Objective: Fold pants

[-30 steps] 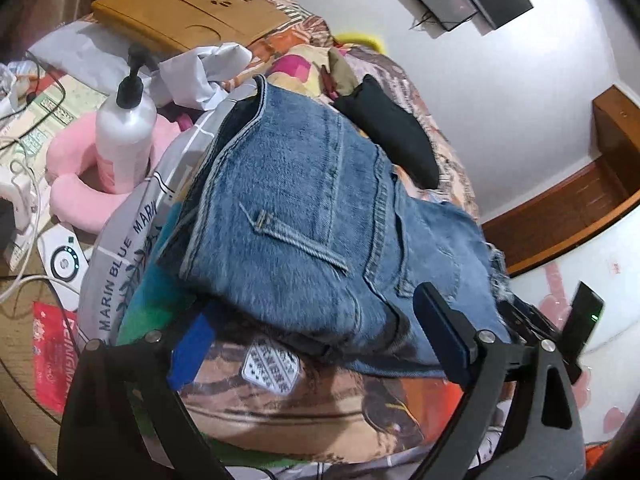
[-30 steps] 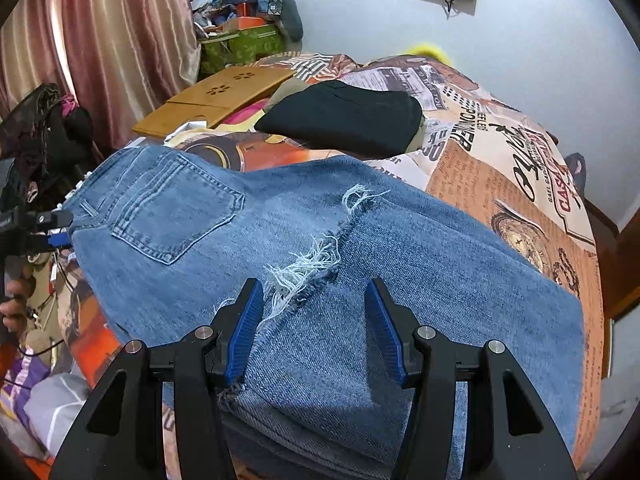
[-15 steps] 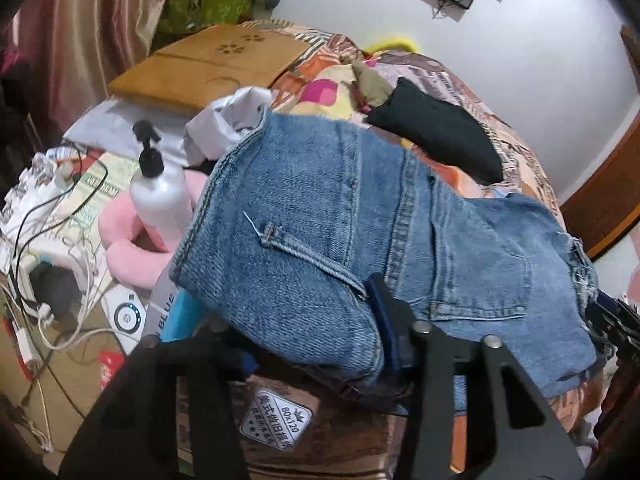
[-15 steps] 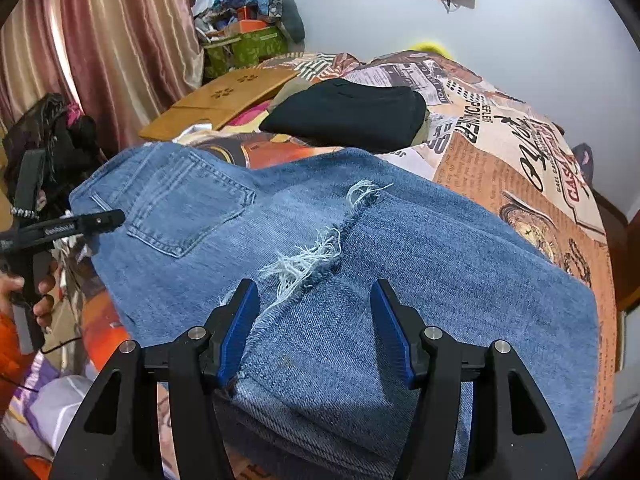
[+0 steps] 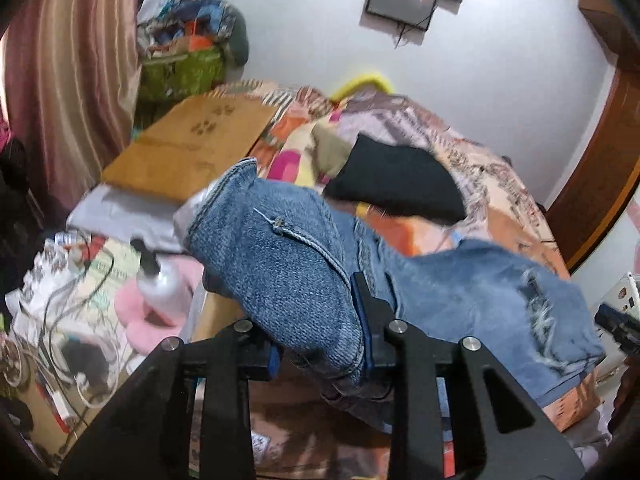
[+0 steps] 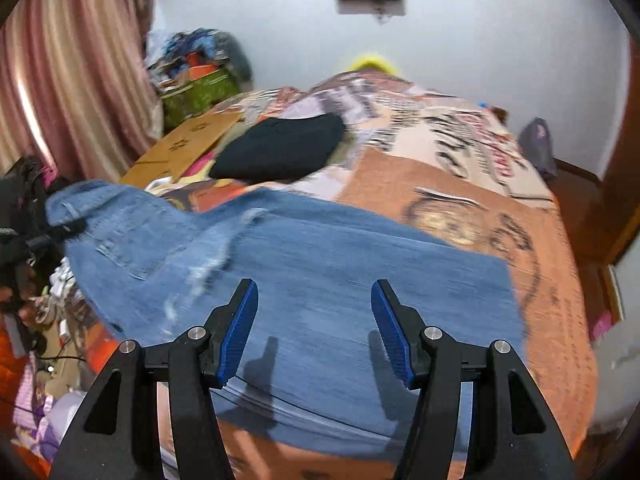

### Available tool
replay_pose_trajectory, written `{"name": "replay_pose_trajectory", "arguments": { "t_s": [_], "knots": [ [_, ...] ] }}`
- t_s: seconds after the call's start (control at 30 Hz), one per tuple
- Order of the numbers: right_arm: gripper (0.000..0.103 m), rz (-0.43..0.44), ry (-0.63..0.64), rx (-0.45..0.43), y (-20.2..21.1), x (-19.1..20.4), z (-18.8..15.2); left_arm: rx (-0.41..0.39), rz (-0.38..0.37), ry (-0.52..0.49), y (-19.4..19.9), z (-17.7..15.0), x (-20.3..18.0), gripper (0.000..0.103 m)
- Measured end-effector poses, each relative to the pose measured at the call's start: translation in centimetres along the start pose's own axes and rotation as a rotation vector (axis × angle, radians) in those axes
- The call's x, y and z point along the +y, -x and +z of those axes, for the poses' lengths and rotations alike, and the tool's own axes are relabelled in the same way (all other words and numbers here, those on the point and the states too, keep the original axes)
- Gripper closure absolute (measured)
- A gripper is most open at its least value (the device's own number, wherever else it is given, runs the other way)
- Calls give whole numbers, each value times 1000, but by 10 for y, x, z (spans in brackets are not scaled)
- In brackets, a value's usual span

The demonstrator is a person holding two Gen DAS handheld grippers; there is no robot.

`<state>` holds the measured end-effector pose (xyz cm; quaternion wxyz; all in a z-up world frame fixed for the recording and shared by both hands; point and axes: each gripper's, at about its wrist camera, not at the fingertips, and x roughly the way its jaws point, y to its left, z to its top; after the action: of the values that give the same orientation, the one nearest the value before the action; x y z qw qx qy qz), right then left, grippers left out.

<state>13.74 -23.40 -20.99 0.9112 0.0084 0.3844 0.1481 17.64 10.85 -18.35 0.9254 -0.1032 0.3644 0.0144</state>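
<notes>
The blue denim jeans lie across the printed bedspread, with a frayed rip near the left. My left gripper is shut on the waistband end of the jeans and holds it raised off the bed; the rest of the jeans trails right toward the ripped part. My right gripper is open and empty, hovering just above the folded denim. The left gripper also shows at the far left of the right wrist view, clamped on the waistband.
A folded black garment lies farther back on the bed. A wooden lap table sits at the bed's left. A pump bottle, pink cushion and cables lie on the floor left. A green bag stands by the curtain.
My left gripper closed on the waistband end and lifted it off the bed. My right gripper pulled back and up a little, staying open over the denim.
</notes>
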Motion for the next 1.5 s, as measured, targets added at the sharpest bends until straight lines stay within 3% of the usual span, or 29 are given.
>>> {"name": "replay_pose_trajectory", "arguments": {
  "t_s": [0.17,0.37,0.5,0.6,1.03,1.23,1.5],
  "knots": [
    [48,-92,-81,17,11,-44,-17,-68,-36,-56,21,30,-36,74],
    [48,-131,-177,55,12,-92,-42,-127,-65,-159,38,55,-102,74],
    [45,-82,-183,69,3,-102,-55,-142,-114,-225,46,66,-152,75],
    [42,-62,-153,54,2,-100,-57,-133,-157,-283,50,70,-188,82],
    [40,17,-183,16,3,-108,-63,-129,-302,-549,51,59,-333,84],
    [38,34,-192,10,0,-110,-63,-73,-399,-625,41,38,-384,84],
    [39,73,-221,1,7,-119,-64,98,-471,-652,-2,-13,-427,84]
  ]
}}
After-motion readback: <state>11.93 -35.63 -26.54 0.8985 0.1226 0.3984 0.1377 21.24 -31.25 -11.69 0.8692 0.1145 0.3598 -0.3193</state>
